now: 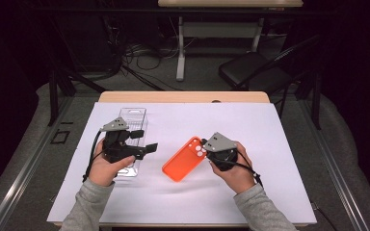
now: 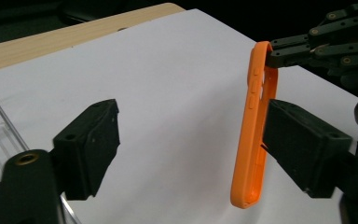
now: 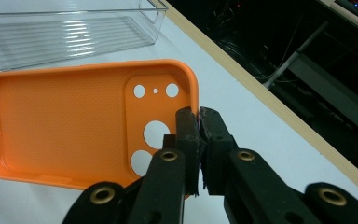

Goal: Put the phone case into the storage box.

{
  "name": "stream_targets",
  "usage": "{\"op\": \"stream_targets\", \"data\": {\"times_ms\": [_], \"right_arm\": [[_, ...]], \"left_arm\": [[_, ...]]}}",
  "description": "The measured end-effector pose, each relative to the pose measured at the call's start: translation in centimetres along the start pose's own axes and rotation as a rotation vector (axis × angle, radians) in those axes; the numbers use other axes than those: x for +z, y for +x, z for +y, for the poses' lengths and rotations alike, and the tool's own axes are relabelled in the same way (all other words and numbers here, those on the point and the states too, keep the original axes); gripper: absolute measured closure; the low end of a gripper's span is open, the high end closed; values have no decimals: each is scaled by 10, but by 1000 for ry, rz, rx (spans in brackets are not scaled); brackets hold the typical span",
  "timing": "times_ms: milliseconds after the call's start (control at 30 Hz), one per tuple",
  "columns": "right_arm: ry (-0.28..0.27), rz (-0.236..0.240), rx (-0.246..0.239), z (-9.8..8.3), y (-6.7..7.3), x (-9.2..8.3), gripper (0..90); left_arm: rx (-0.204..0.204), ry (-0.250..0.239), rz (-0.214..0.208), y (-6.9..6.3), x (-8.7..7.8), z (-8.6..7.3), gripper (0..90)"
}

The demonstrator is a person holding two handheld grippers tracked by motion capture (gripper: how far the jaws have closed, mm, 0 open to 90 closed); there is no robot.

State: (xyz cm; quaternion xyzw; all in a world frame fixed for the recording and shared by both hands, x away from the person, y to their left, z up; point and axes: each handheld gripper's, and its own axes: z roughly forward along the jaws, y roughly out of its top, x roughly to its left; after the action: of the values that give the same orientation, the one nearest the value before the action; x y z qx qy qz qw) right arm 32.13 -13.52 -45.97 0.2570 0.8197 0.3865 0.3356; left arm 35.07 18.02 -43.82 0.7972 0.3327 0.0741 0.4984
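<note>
Pinching the rim of the soft, matte orange phone case (image 3: 74, 126) with round camera cutouts, right gripper (image 1: 207, 150) jaws pressed together. Hovering just beside the case, left gripper (image 1: 144, 140) jaws spread. Lying beyond the case on white paper (image 1: 188, 192): a ribbed clear plastic tray (image 3: 70, 39).

Your right gripper (image 1: 206, 150) is clamped tight; your left gripper (image 1: 142, 142) stands with jaws apart, pointing right.

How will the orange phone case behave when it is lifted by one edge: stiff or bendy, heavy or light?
The orange phone case is a thin empty shell, so probably light. The right gripper pinches only its rim near the camera holes, and it seems to keep its shape: likely springy, not floppy. Its matte skin should grip rather than slip.
</note>
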Motion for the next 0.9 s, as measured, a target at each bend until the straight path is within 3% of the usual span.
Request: {"op": "stream_targets", "data": {"times_ms": [167,333,467,900], "right_arm": [[-1,2,-5,-2,3,0,874],[-2,2,-13,-2,5,1,874],[-7,5,-14,-2,6,0,874],[-15,13,-37,-1,13,0,873]], "left_arm": [[5,13,-17,-5,2,0,261],[-5,20,-61,-9,6,0,294],[-20,53,-84,-14,12,-1,327],[1,85,-157,-25,29,-6,389]]}}
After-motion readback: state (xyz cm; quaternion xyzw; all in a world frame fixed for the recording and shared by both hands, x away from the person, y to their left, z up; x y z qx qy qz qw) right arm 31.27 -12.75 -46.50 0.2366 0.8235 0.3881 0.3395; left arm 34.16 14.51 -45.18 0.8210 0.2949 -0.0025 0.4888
